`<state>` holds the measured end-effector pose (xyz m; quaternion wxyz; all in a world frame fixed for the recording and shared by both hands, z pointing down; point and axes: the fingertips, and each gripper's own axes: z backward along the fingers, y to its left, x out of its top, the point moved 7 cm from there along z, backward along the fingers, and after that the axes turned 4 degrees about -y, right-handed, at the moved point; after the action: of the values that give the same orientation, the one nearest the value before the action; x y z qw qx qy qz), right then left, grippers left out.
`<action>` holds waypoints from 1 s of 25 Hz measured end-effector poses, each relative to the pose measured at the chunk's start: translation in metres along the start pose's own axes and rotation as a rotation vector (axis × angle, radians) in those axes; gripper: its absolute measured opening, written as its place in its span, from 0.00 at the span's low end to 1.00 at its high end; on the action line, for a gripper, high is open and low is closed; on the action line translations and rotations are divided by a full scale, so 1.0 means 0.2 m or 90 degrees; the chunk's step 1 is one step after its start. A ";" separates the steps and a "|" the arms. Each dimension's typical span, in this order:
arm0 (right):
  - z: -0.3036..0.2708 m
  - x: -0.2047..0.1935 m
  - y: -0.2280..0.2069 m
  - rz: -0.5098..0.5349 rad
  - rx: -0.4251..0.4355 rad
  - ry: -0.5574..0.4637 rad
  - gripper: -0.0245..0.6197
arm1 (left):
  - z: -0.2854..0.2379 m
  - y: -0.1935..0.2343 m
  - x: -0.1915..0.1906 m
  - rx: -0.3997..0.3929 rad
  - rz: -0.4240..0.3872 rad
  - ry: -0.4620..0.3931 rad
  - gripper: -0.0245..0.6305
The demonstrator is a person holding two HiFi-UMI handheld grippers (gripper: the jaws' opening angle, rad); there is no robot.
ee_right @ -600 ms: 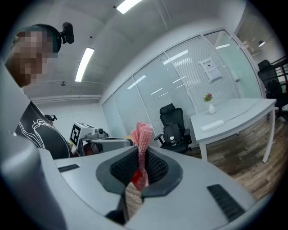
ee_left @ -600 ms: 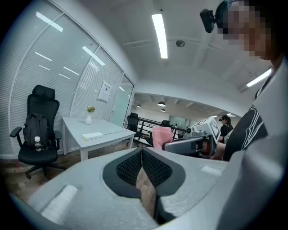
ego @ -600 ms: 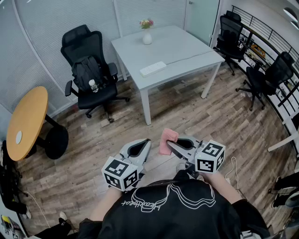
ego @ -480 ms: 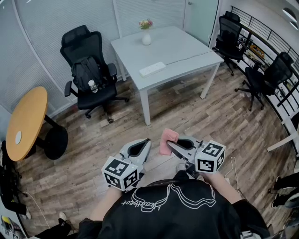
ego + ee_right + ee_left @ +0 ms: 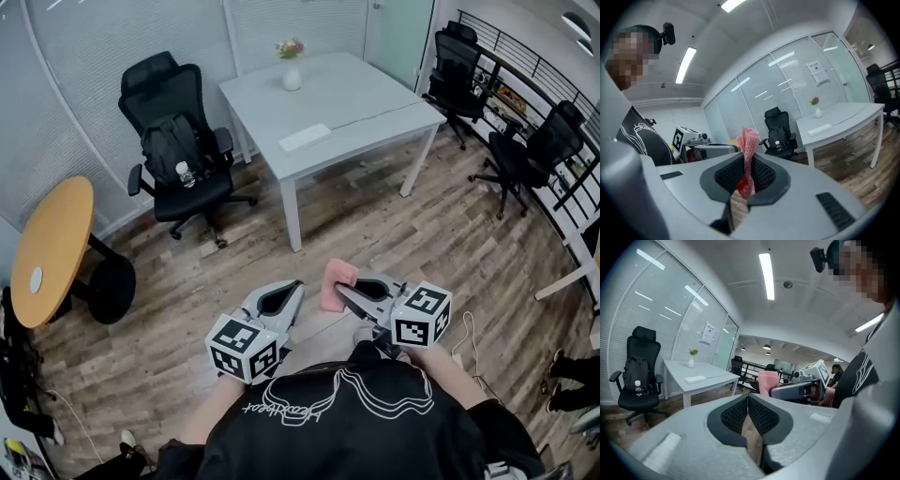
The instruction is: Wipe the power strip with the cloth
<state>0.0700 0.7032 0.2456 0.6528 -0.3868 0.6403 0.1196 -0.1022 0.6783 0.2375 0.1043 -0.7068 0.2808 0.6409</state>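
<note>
While the right tongs [image 5: 340, 290] pinch the pink cloth [image 5: 337, 278] upright between closed jaws, the left tongs [image 5: 297, 285] are shut on nothing just beside them. The power strip [image 5: 306, 138] lies well ahead on the white table [image 5: 375, 98], its long axis crosswise to the approach, neither hand clearly nearer. Plank floor [image 5: 375, 234] and office chairs [image 5: 173, 141] fill the glass-walled room.

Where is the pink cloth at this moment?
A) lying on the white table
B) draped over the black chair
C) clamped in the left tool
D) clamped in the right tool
D: the right gripper view shows the pink cloth pinched between the jaws of the right tool, standing up out of them.
</note>
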 end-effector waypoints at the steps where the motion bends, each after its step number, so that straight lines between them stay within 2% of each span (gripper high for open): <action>1: 0.00 0.00 0.00 0.002 -0.006 0.002 0.10 | 0.00 0.00 0.00 -0.002 0.003 0.001 0.06; 7: 0.00 0.00 -0.03 -0.003 -0.024 0.006 0.10 | -0.01 0.06 -0.02 -0.010 0.048 -0.005 0.06; 10: 0.00 0.00 -0.09 0.003 -0.035 0.007 0.10 | -0.05 0.11 -0.04 -0.006 0.052 0.006 0.06; 14: 0.00 0.01 -0.21 0.000 -0.045 -0.001 0.10 | -0.13 0.15 -0.06 0.025 0.046 0.008 0.07; 17: -0.01 0.05 -0.36 0.007 -0.052 -0.008 0.10 | -0.25 0.20 -0.04 0.040 0.016 0.027 0.06; 21: -0.06 0.12 -0.60 0.030 -0.063 -0.005 0.09 | -0.46 0.31 -0.01 0.047 0.040 0.043 0.06; 25: -0.13 0.20 -0.91 0.010 -0.047 -0.001 0.09 | -0.72 0.44 0.04 0.038 0.056 0.061 0.06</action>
<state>0.1745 0.5498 0.2747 0.6377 -0.4057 0.6377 0.1484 -0.0274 0.5309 0.2720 0.0839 -0.7204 0.3352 0.6013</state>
